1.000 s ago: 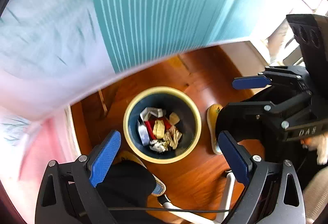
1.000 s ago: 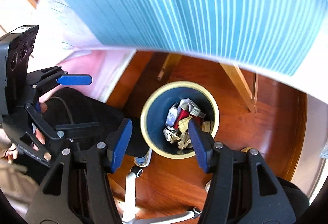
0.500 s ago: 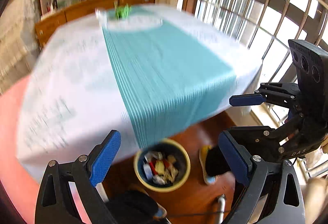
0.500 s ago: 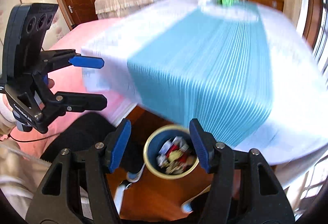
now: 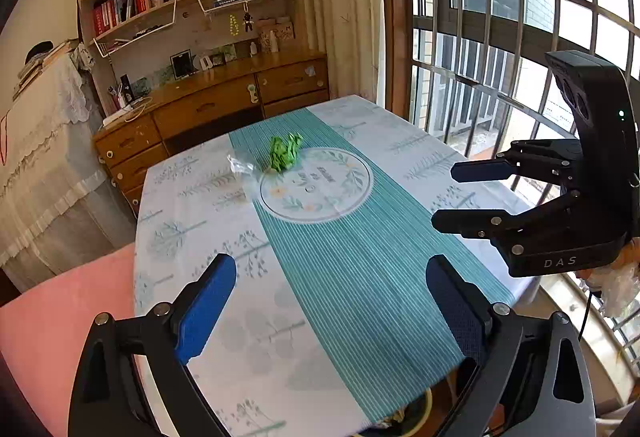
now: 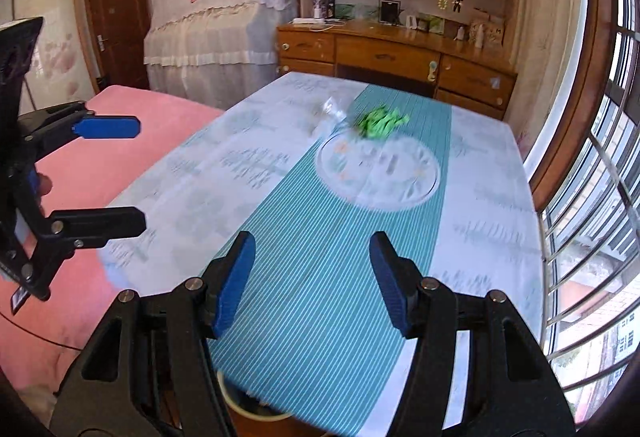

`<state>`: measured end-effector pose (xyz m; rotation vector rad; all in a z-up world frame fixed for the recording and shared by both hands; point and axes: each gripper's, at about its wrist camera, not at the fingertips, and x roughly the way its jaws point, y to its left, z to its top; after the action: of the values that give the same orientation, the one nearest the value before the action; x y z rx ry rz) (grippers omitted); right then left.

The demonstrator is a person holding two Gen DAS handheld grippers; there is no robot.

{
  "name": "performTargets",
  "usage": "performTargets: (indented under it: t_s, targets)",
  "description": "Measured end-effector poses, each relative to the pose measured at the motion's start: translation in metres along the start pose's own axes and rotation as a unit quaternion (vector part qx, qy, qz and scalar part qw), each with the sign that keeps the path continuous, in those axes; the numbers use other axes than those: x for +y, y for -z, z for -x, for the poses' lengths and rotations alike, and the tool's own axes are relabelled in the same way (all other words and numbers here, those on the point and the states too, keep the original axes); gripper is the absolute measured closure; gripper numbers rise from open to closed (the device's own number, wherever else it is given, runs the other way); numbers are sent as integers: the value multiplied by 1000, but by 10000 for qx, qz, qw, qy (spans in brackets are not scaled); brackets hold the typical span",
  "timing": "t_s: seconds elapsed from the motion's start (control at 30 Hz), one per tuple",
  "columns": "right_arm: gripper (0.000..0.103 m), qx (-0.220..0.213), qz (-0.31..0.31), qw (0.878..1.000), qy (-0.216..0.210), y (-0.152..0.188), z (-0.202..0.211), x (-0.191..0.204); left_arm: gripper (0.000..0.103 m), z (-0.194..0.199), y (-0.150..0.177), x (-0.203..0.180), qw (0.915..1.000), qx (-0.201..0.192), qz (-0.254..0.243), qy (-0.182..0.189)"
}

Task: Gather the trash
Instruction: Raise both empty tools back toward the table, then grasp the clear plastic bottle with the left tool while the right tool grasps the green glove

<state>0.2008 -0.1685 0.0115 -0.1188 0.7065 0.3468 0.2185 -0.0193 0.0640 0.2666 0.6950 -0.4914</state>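
while both hand-held grippers hang over the near end of the tabletop [image 5: 192,197], two bits of trash lie far across it: one green wad [image 5: 285,153] and one clear wrapper [image 5: 241,167] just beside it. a bin rim [image 6: 256,413] peeks from under the near edge; its contents are hidden. the left hand-held gripper [image 5: 332,311] and right hand-held gripper [image 6: 312,279] both gape empty, well short of the trash.
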Motion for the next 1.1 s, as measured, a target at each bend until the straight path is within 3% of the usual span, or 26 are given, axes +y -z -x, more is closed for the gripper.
performTargets:
  t_s: [0.13,0.27,0.47,0.77,1.1]
  targets:
    - [47,39,-243,9996,153,-56,-48,-36,6,-47,-49,43,9998,15,139,-118]
    - [47,157,-553,9980,248,-101,-119,-77,6,-118,-90,92,9989,118,378,-262]
    - [47,405,-1001,9939,226,-138,-228,-121,6,-231,-121,161,9939,439,896,-474]
    - [47,730,-1345,9880,191,-151,-349,-146,6,-361,-107,212,9854,869,1302,-672]
    - [49,687,-1607,9844,-198,-154,-399,-152,7,-414,-98,230,9841,897,1435,-544]
